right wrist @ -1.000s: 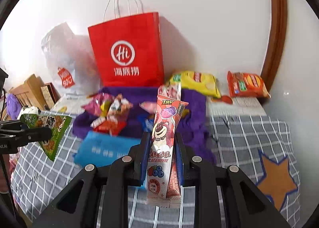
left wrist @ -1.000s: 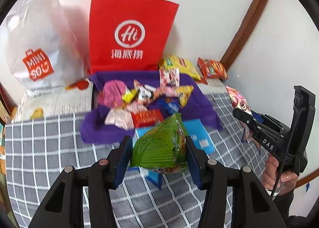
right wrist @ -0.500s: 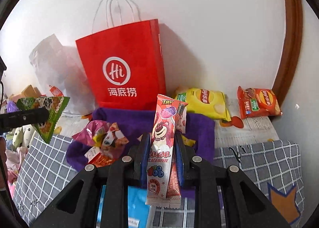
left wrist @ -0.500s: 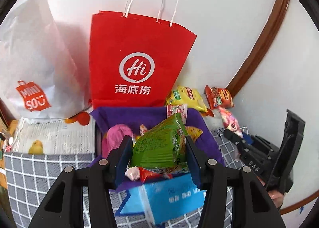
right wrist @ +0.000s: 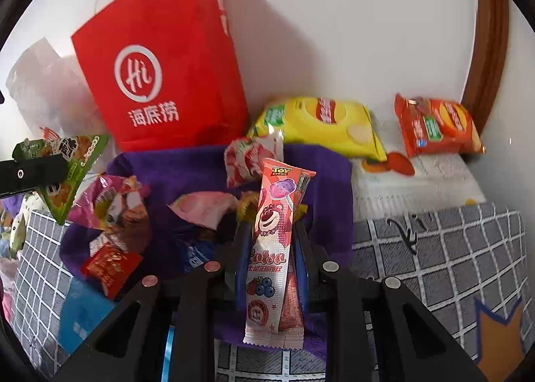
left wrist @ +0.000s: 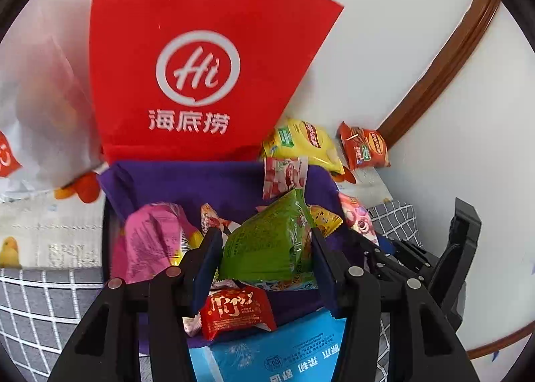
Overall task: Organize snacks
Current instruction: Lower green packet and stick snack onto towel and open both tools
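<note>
My left gripper [left wrist: 265,245] is shut on a green snack packet [left wrist: 267,245], held over the purple cloth [left wrist: 200,181] where several snacks lie. In the right wrist view the same green packet [right wrist: 72,168] hangs at the far left in the left gripper [right wrist: 30,174]. My right gripper [right wrist: 272,251] is shut on a tall pink lollipop packet [right wrist: 272,248], upright above the purple cloth [right wrist: 187,168]. From the left wrist view, the right gripper [left wrist: 378,245] with its pink packet [left wrist: 356,218] is at the right.
A red paper bag [left wrist: 200,57] stands behind the cloth against the wall, a white plastic bag [left wrist: 40,104] to its left. Yellow [right wrist: 321,124] and orange [right wrist: 438,128] chip bags lie at the back right. A blue pack [left wrist: 284,352] sits on the checked cover [right wrist: 451,248].
Both grippers have moved forward and down toward the purple cloth and red bag, each still holding its packet. The red bag now fills much more of both views.
</note>
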### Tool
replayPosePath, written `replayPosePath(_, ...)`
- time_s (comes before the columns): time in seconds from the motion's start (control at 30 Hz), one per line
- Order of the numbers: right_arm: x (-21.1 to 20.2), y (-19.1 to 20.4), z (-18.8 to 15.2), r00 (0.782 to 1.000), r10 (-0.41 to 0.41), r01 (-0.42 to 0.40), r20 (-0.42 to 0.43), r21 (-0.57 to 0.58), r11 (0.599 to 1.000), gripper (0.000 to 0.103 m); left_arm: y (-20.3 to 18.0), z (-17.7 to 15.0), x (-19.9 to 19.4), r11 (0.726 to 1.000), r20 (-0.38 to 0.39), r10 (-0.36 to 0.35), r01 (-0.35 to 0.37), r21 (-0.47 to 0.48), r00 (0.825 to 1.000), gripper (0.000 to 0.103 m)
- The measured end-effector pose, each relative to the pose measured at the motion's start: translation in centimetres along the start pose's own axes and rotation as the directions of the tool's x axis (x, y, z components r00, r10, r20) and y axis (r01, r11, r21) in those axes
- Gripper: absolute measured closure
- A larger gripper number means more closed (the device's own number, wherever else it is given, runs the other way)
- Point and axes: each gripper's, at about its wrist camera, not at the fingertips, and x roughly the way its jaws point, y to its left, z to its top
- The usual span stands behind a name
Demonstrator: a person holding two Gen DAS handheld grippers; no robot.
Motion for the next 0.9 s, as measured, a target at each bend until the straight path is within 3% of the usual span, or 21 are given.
replayPosePath(0.13,1.0,0.2,-0.8,1.0,0.01,-0.01,-0.024,-0.015,1.0,0.079,0.4,-0.3,1.1,0.999,-0.032,-0.041,0.04,-0.016,0.999,0.053)
replayPosePath(0.53,1.8,0.5,-1.6,1.0,-0.025,0.025,-0.011,-0.035,0.999,0.078,-0.3,-1.0,4.5,1.0,-0.094,-0.003,0.004,0.014,0.996,0.053)
replayPosePath(0.9,2.0,0.5,-1.6,0.999,-0.041,0.041,-0.013,-0.033,0.999,0.077,-0.8,-1.3,5.5,0.999,-0.102,0.031,-0.027,0.034,0.994,0.053)
